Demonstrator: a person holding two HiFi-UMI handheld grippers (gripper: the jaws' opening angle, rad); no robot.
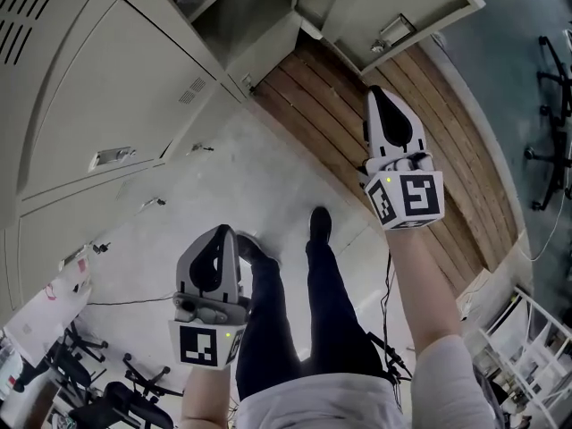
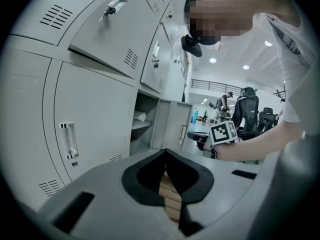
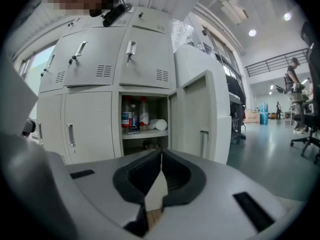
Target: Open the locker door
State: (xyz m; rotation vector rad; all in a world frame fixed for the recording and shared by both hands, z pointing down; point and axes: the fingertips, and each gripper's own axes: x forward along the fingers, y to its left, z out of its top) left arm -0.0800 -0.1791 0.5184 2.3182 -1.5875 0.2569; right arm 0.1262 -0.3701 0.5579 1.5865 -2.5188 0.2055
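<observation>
Head view: the locker door (image 1: pixel 393 7) stood wide open, apart from the left gripper (image 1: pixel 223 232) and right gripper (image 1: pixel 375 92). Left gripper view: jaws were closed on nothing. Right gripper view: likewise shut and empty; the opening looked finished, calling only for withdrawal.

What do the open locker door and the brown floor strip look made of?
The open locker door: likely painted sheet metal, matte light grey, thin folded edges. The brown floor strip: looks like wood planks, with grain and parallel seams; possibly laminate.
</observation>
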